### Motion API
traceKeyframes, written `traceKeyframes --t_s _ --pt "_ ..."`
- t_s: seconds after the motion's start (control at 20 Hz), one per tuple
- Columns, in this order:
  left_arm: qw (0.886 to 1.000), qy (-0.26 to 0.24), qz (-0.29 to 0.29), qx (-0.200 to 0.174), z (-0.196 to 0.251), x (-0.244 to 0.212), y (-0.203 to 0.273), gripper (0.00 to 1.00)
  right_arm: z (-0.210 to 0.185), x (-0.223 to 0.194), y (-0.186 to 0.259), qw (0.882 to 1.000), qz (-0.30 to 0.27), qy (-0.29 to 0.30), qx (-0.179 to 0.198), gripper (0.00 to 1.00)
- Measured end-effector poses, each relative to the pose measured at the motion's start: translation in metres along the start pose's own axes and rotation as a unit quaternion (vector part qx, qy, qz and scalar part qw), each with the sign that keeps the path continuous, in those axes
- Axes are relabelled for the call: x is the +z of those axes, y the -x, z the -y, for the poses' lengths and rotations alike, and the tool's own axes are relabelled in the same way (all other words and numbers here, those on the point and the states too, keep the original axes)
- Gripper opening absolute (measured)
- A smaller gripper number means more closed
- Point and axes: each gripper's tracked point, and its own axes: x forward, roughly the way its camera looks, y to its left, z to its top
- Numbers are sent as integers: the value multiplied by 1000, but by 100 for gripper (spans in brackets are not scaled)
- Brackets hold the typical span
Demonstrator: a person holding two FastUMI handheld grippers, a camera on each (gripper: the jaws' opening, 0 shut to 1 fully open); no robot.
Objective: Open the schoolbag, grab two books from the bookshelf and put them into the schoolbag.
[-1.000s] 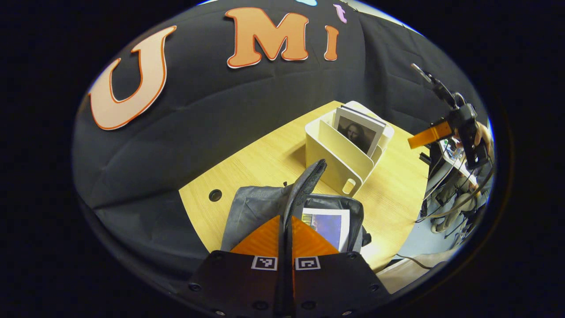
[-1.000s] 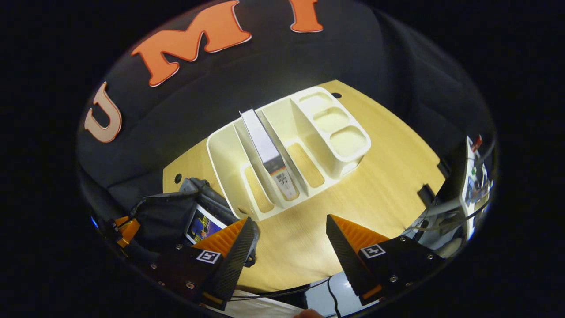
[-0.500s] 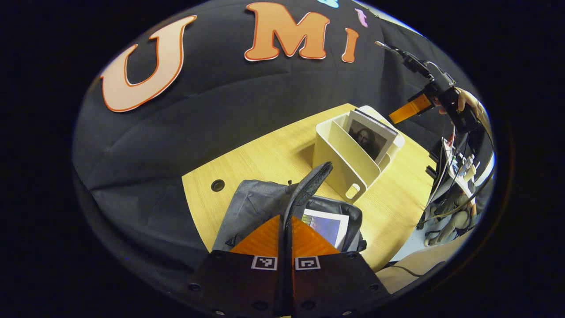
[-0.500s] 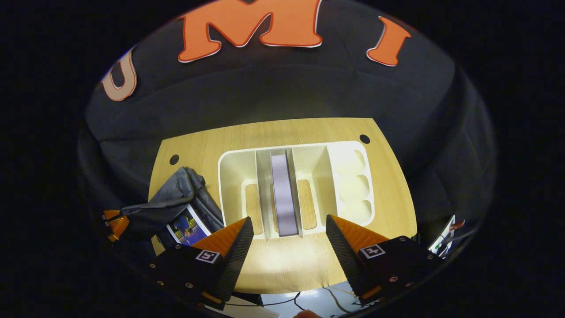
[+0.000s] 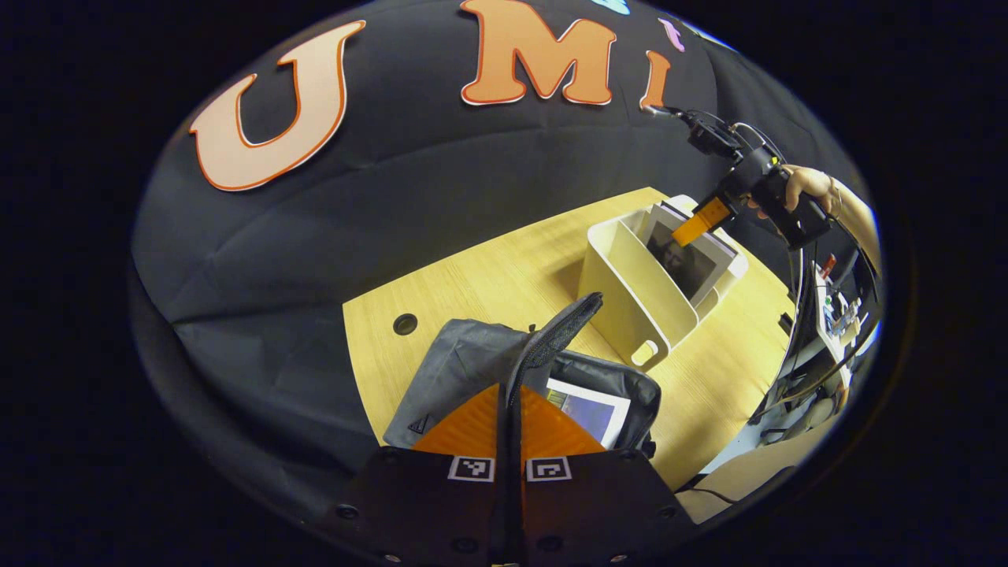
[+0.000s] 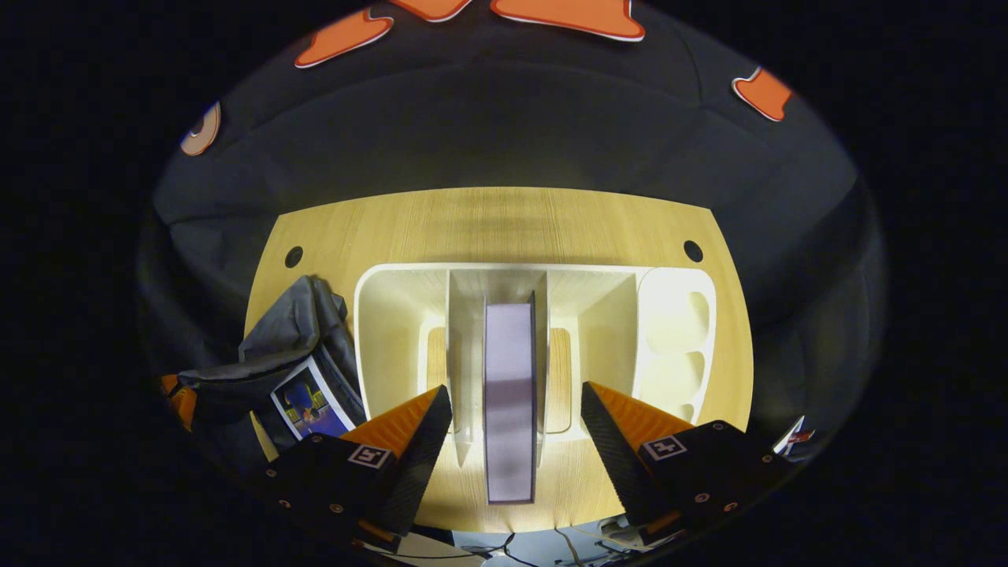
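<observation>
The grey schoolbag (image 5: 453, 370) lies open on the wooden table, with one book (image 5: 589, 411) inside it. My left gripper (image 5: 509, 390) is shut on the bag's raised flap edge (image 5: 555, 335) and holds it up. The white bookshelf (image 6: 394, 331) stands beside the bag, and a book (image 6: 510, 394) stands upright in its middle slot. My right gripper (image 6: 512, 417) hovers open above the shelf, one finger on each side of that book's top edge and apart from it. In the left gripper view the right gripper (image 5: 705, 220), held by a hand (image 5: 807, 185), is over the shelved book (image 5: 693, 264).
The shelf's right end has three small round-cornered cups (image 6: 681, 346). The table (image 6: 504, 220) has a cable hole near each back corner. Cables and equipment (image 5: 827, 315) sit off the table's right side. The bag (image 6: 291, 339) and its book (image 6: 303, 398) lie left of the shelf.
My right gripper has swung over the shelf and come down, so the upright book now sits between its open fingers. The left gripper still holds the flap, shifted only slightly.
</observation>
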Motion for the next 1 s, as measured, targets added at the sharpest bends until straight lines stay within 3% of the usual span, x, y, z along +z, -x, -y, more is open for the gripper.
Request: traceKeyframes --t_s 0.2,0.25,0.3,0.35,0.4,0.5,0.55,0.6,1.0 --pt "1000 -2 -8 7 -1 1 -1 1 -8 -5 -24 999 -31 -8 20 92" --pt "1000 -2 -10 8 -1 3 -2 1 -8 -8 -28 999 -37 -9 22 87" --pt "1000 -2 -12 10 -1 3 -2 1 -8 -9 -33 999 -41 -10 24 72" --pt "1000 -3 -13 11 -1 4 -3 1 -10 -11 -37 999 -44 -11 26 74" --pt "1000 -4 -14 10 0 4 -3 1 -9 -11 -39 999 -44 -15 26 69" --pt "1000 -9 -15 12 -1 6 -3 1 -6 -13 -43 998 -45 -24 24 56" --pt "1000 -9 -15 11 -1 6 -3 1 -6 -13 -42 998 -44 -28 25 33" --pt "1000 -10 -16 11 0 6 -2 1 -4 -13 -41 999 -43 -27 21 41" --pt "1000 -8 -8 -4 0 5 1 1 3 -8 -1 999 -14 -40 10 40"
